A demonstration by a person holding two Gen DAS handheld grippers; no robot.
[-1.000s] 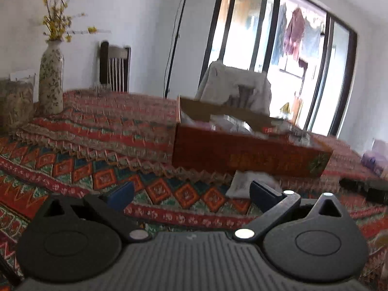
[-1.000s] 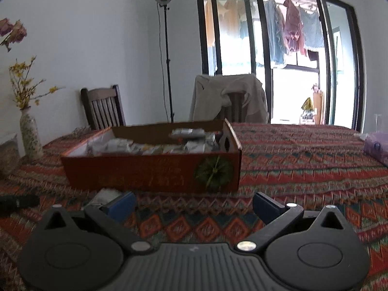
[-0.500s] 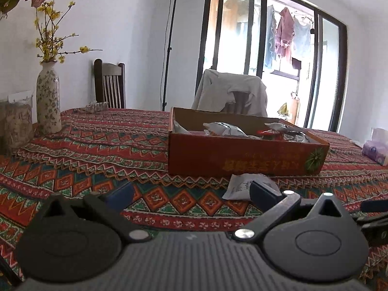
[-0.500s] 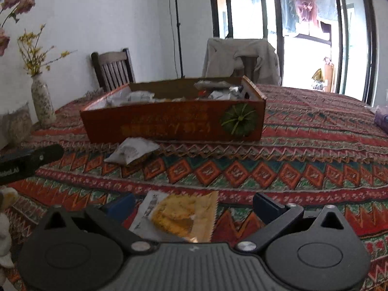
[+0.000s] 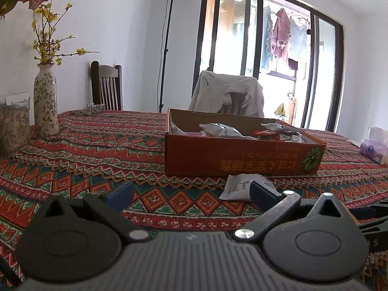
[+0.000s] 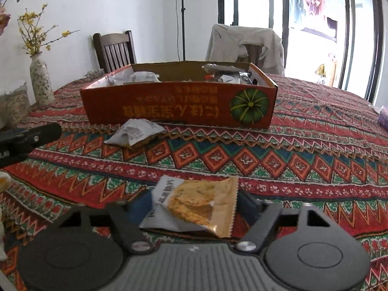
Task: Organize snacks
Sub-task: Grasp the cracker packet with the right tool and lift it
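The right gripper (image 6: 194, 206) has just been closing its jaws around the yellow packet (image 6: 194, 206) lying between them on the surface (image 6: 303, 150), the box (image 6: 179, 106) straight ahead; the left gripper (image 5: 191, 190) hangs released.

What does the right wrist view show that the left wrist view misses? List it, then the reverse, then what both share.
Only the right wrist view: a yellow snack packet lying between the fingers of the right gripper, whose jaws have just been closing around it; whether the pads press on it yet is unclear.

Only the left wrist view: the open, empty left gripper and a purple tissue pack at the table's right.

Both: the red cardboard box of snacks, a white snack packet on the tablecloth in front of it, the flower vase.
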